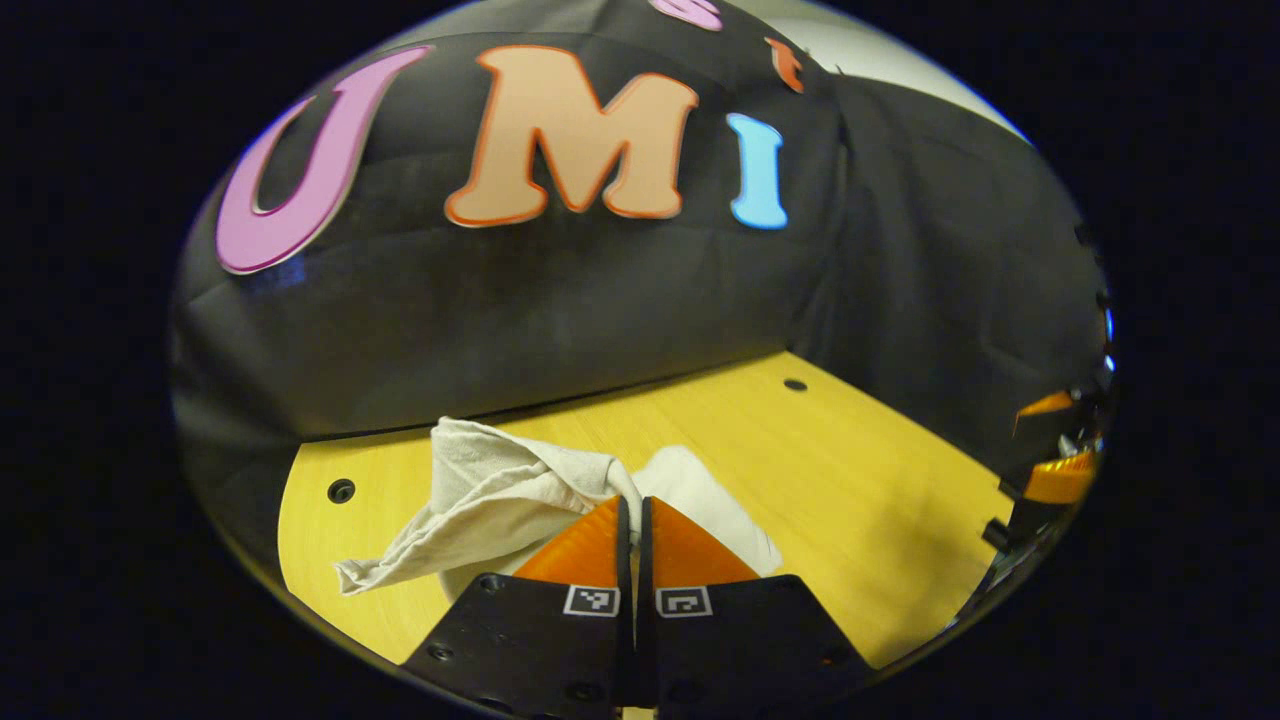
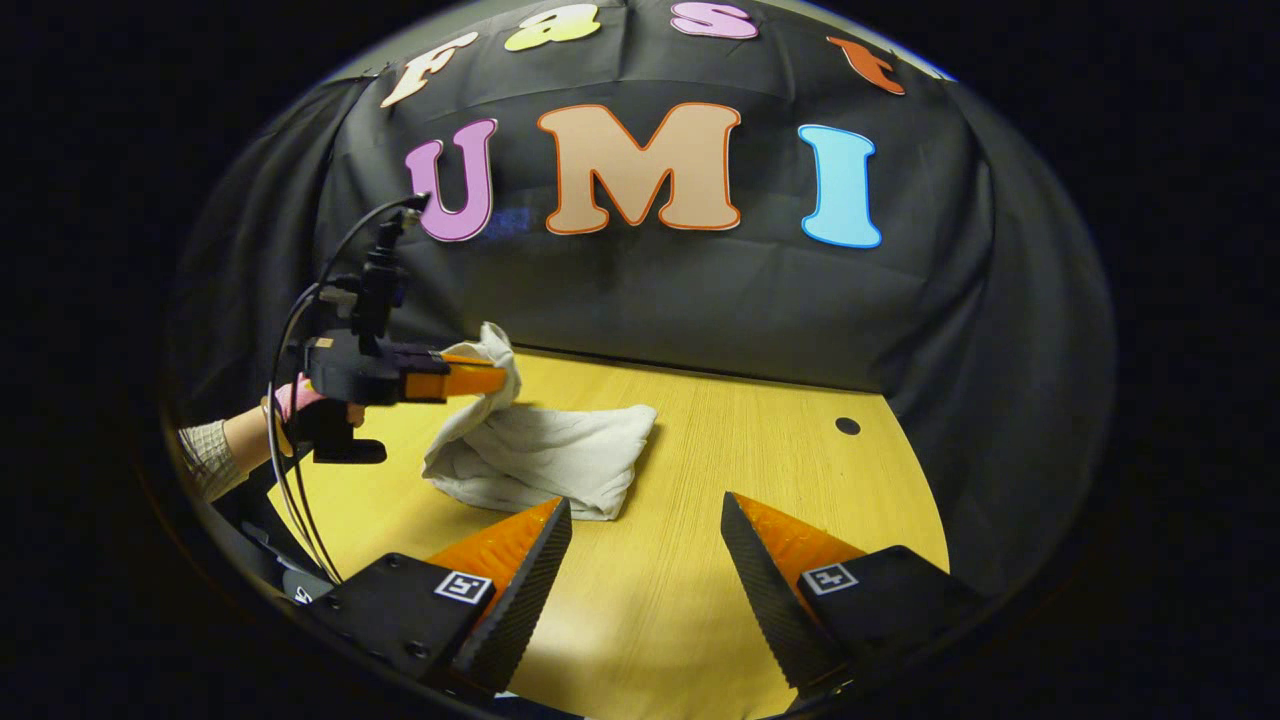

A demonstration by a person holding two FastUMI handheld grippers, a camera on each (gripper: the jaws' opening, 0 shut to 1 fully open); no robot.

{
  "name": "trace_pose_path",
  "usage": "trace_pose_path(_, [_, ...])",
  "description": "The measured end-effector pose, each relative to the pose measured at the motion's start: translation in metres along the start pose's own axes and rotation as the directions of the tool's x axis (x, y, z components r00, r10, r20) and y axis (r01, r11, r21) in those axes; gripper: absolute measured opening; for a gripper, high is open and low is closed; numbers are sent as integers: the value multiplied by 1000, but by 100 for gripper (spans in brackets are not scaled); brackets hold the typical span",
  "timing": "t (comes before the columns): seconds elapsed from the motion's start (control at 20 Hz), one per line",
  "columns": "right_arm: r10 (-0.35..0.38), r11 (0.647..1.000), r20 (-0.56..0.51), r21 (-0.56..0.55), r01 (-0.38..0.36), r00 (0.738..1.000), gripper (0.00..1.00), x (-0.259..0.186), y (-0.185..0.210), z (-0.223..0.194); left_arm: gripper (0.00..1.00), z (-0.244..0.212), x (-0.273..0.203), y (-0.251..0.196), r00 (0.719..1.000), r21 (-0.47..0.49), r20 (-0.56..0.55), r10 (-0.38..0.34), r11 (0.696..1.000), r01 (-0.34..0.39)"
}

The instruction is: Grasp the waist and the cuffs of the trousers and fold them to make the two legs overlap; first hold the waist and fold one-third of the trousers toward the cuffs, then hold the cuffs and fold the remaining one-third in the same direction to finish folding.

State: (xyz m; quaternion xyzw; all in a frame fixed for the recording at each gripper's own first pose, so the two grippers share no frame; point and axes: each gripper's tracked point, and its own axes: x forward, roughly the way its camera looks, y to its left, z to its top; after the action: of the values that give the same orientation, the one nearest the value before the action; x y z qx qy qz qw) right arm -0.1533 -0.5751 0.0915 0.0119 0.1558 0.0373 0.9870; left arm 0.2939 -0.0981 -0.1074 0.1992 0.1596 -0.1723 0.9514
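Note:
The off-white trousers (image 1: 480,490) lie as a folded bundle on the yellow table (image 1: 860,470). My left gripper (image 1: 635,502) is shut on one edge of the cloth and holds it up off the table. In the right gripper view the same trousers (image 2: 560,455) rest at the table's middle left, and the left gripper (image 2: 495,380) pinches a raised corner of them at their left end. My right gripper (image 2: 645,508) stands open above the bare table, just in front of and to the right of the bundle, with nothing between its fingers.
The table (image 2: 760,470) has small round holes (image 1: 341,490) (image 1: 795,384) (image 2: 847,425) near its back edge. The black cloth wall closes the back and sides. A hand (image 2: 300,398) with a checked sleeve (image 2: 205,455) holds the left gripper, trailing cables (image 2: 290,470).

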Motion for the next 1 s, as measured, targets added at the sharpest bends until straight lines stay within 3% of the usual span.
trace_pose_path(0.15, [14, 999, 1, 34, -14, 1000, 92, 1, -8, -4, 0, -23, 19, -27, 998, 88, -62, -16, 996, 21])
trace_pose_path(0.2, [16, 999, 2, 45, -16, 1000, 96, 1, -12, -6, 0, -28, 27, -34, 997, 93, -80, -22, 995, 29])
trace_pose_path(0.4, [17, 998, 1, 52, -17, 1000, 96, -1, -27, -12, 7, -59, 44, -56, 990, 59, -130, -58, 996, 66])
trace_pose_path(0.5, [17, 999, 4, 49, -17, 1000, 96, -1, -31, -12, 17, -63, 49, -67, 986, 25, -141, -89, 995, 93])
trace_pose_path(0.6, [15, 999, 7, 46, -15, 1000, 96, -3, -35, -12, 41, -66, 54, -71, 987, 1, -136, -88, 996, 89])
trace_pose_path(0.65, [13, 999, 8, 46, -13, 1000, 96, -5, -36, -12, 63, -65, 55, -70, 988, -5, -130, -77, 997, 77])
trace_pose_path(0.75, [13, 999, 13, 48, -14, 1000, 96, -6, -39, -13, 79, -61, 52, -68, 992, -6, -117, -53, 999, 52])
trace_pose_path(1.0, [26, 999, 30, 40, -27, 999, 96, -10, -37, -10, 77, -41, 14, -55, 998, -9, -54, 13, 1000, -13])
